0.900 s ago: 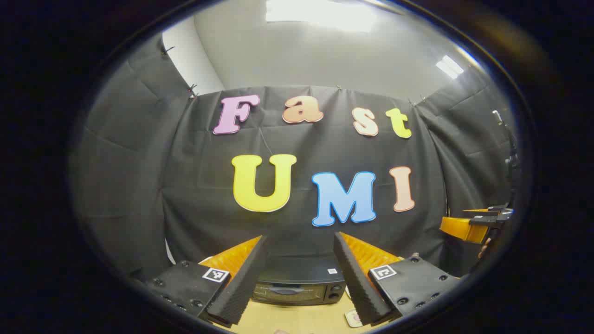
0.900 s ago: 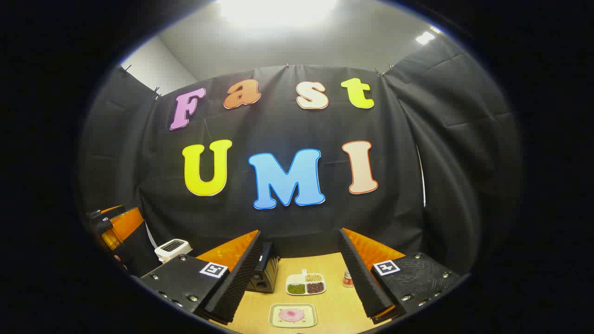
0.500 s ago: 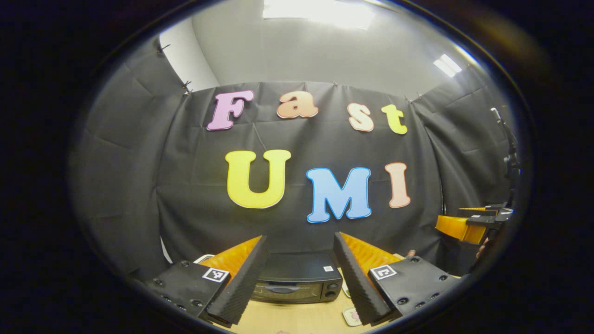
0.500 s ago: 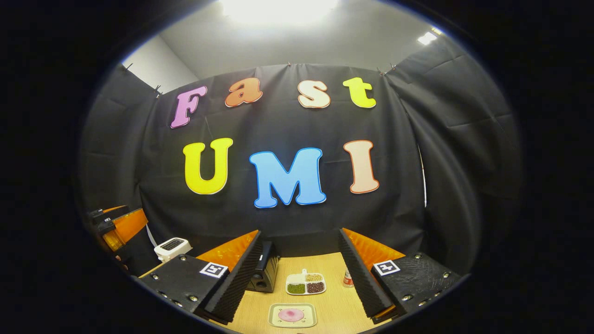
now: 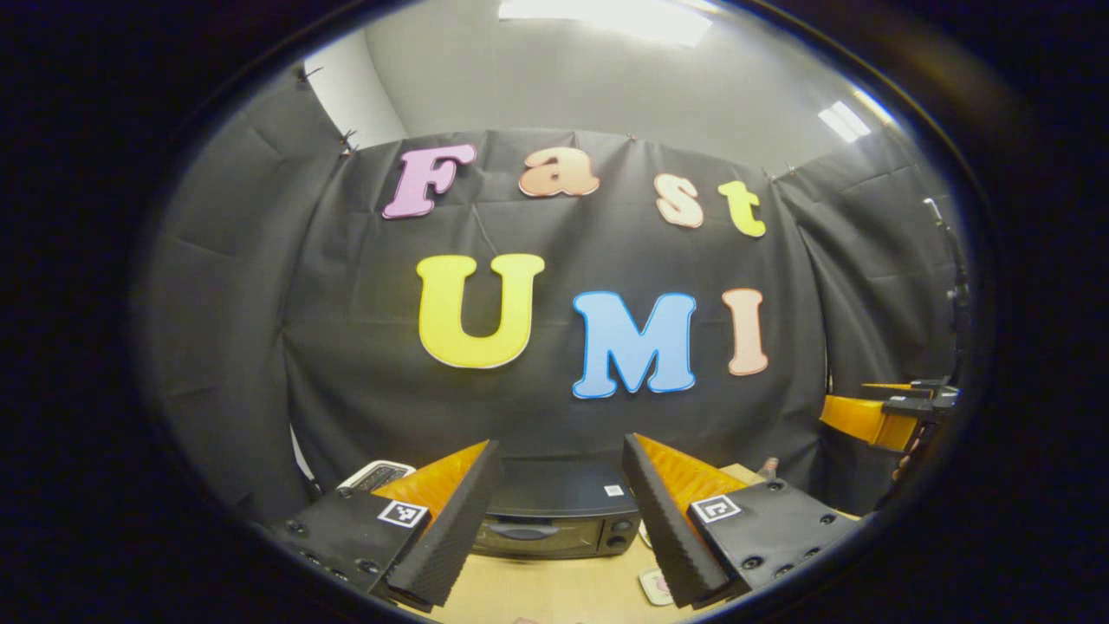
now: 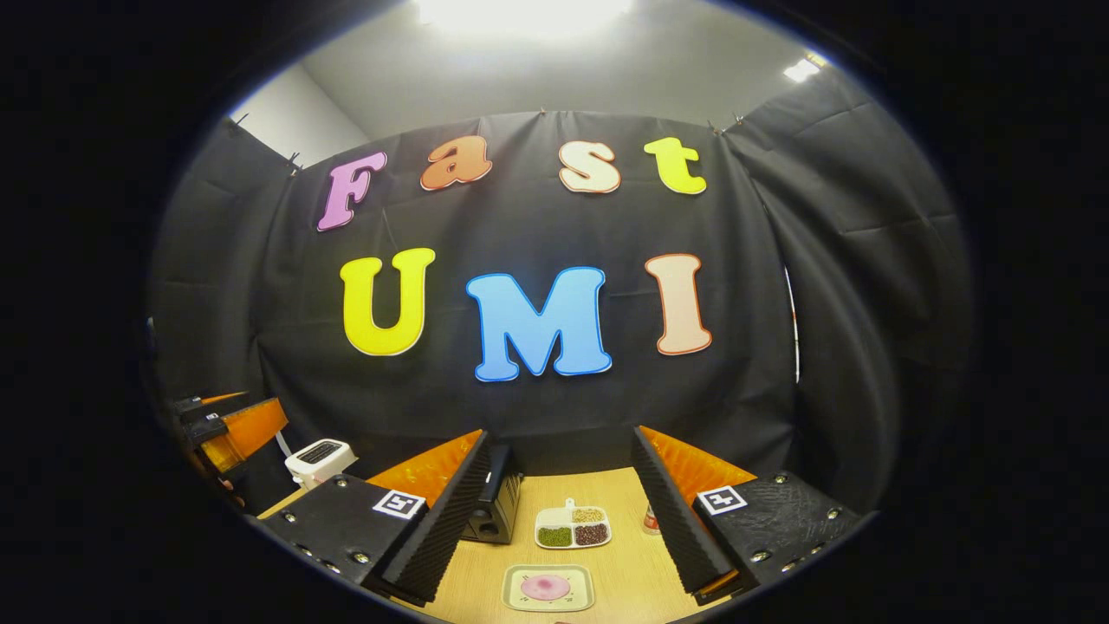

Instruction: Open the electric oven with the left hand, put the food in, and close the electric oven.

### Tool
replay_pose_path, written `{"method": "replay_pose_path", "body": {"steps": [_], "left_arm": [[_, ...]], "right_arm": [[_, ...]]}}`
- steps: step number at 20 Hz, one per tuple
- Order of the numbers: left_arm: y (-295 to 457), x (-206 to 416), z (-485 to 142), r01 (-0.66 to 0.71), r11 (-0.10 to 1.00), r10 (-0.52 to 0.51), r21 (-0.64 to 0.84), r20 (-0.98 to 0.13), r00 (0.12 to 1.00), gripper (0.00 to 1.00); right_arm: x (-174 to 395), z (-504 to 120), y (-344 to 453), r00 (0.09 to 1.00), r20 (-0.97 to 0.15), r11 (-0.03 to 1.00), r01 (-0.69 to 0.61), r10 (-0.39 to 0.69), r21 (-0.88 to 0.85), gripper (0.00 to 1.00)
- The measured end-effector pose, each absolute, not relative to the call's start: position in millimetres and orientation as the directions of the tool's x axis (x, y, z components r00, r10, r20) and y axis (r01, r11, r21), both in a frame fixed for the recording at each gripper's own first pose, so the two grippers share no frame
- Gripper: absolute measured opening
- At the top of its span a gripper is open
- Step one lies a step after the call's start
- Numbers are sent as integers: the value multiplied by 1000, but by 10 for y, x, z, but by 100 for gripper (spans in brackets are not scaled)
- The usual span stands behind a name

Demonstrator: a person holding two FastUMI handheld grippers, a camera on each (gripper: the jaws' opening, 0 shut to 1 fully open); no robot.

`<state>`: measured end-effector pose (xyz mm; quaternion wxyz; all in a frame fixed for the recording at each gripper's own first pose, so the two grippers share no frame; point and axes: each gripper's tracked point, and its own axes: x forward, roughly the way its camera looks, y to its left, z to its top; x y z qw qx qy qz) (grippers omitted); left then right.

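In the left gripper view the left gripper [image 5: 554,511] hangs above the wooden table [image 5: 554,594] with its fingers spread wide and nothing between them. Through the gap, at the lower middle of the frame, sits the electric oven [image 5: 554,520]: a dark box with its long axis running left to right across the picture, its front turned toward the camera and its door shut, a handle along the top of the door and two knobs stacked at its right end. A small white sticker lies on the oven's top near the right; its print is too small to read. A white toaster [image 5: 374,475] peeks out at lower left just behind the left finger. At the right edge of this frame the right gripper [image 5: 884,416] shows well apart. In the right gripper view the right gripper [image 6: 554,511] is likewise spread and empty, and the oven [image 6: 494,507] appears at lower left of centre, seen end-on beside the left finger. On the table in the gap a white divided dish [image 6: 572,527] holds green, tan and dark fillings, and nearer the bottom edge a pale square plate [image 6: 548,588] carries a round pink food [image 6: 546,587]. A small bottle [image 6: 650,518] stands beside the right finger.
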<state>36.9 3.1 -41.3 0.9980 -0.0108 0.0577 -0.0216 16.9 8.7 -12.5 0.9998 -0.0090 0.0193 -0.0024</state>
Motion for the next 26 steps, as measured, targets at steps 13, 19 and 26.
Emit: {"method": "replay_pose_path", "body": {"steps": [13,19,26], "left_arm": [[276,1389,-1941,65,996,-83,-57,-398,914,99],[394,1857,-2630,64,997,-74,-38,-462,884,97],[457,2011,-3285,57,998,-60,-21,-554,831,95]], "right_arm": [[412,-646,3,984,-166,996,55,-66,-70,99],[471,-728,-6,980,-179,994,78,-91,-78,98],[478,-802,-122,971,-194,989,127,-140,-80,98]]}}
